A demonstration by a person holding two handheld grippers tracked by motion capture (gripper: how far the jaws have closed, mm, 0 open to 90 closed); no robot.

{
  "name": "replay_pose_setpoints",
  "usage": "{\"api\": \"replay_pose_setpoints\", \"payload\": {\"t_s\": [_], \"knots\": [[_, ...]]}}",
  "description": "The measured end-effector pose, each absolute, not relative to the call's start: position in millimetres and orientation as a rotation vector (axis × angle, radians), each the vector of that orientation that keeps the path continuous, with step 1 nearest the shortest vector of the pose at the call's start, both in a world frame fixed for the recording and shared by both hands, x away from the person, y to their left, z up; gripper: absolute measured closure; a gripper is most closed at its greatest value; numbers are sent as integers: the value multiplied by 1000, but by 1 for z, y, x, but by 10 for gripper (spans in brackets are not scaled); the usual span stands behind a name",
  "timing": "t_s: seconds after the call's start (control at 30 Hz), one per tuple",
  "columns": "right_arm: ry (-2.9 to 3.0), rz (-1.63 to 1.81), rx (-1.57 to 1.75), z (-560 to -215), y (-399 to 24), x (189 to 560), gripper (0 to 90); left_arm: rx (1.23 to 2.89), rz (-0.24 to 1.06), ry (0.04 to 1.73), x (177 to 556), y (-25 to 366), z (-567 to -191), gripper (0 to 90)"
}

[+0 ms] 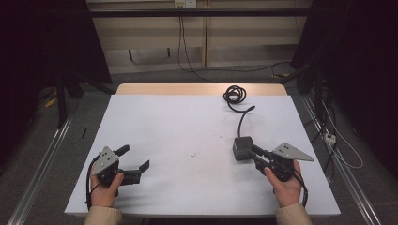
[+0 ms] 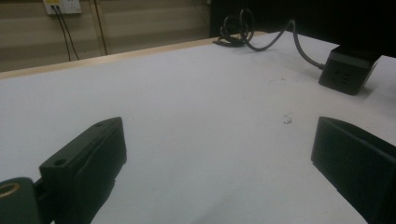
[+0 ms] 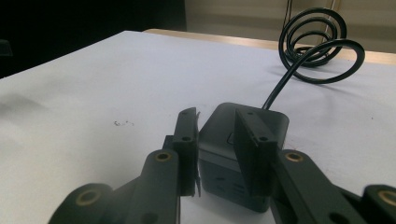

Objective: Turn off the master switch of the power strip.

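The right gripper (image 1: 251, 153) is lying low over the white table (image 1: 187, 126) at the person's right, its jaws reaching toward the middle of the table and standing narrow on either side of a black cube-shaped power adapter (image 1: 243, 147). In the right gripper view the two jaws are flanking the adapter's (image 3: 233, 154) near corner, the left jaw just at its side face and the right jaw overlapping its front face; whether the pads are pressing on it cannot be told. The adapter is resting on the table, and its black cable (image 1: 241, 119) is running away to a loose coil (image 1: 234, 94) near the far edge. The left gripper (image 1: 136, 159) is resting at the near left, well apart from the adapter, its jaws standing wide with nothing between them.
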State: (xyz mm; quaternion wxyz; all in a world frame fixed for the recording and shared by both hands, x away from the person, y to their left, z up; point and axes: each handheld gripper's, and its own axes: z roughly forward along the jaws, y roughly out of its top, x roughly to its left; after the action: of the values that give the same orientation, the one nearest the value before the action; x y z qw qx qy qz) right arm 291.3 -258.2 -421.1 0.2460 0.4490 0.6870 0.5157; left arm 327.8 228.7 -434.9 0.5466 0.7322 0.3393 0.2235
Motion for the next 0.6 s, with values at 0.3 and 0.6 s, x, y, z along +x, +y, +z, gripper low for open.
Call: {"api": "replay_pose_setpoints", "payload": {"t_s": [0.3,0.6], "knots": [[1862,1414,1229,-418,-259,294,733,1740,530,801,328,228,-435,31],[1866,1424,1230,-417,-259,297,763,1741,529,803,328,228,-435,31]]}}
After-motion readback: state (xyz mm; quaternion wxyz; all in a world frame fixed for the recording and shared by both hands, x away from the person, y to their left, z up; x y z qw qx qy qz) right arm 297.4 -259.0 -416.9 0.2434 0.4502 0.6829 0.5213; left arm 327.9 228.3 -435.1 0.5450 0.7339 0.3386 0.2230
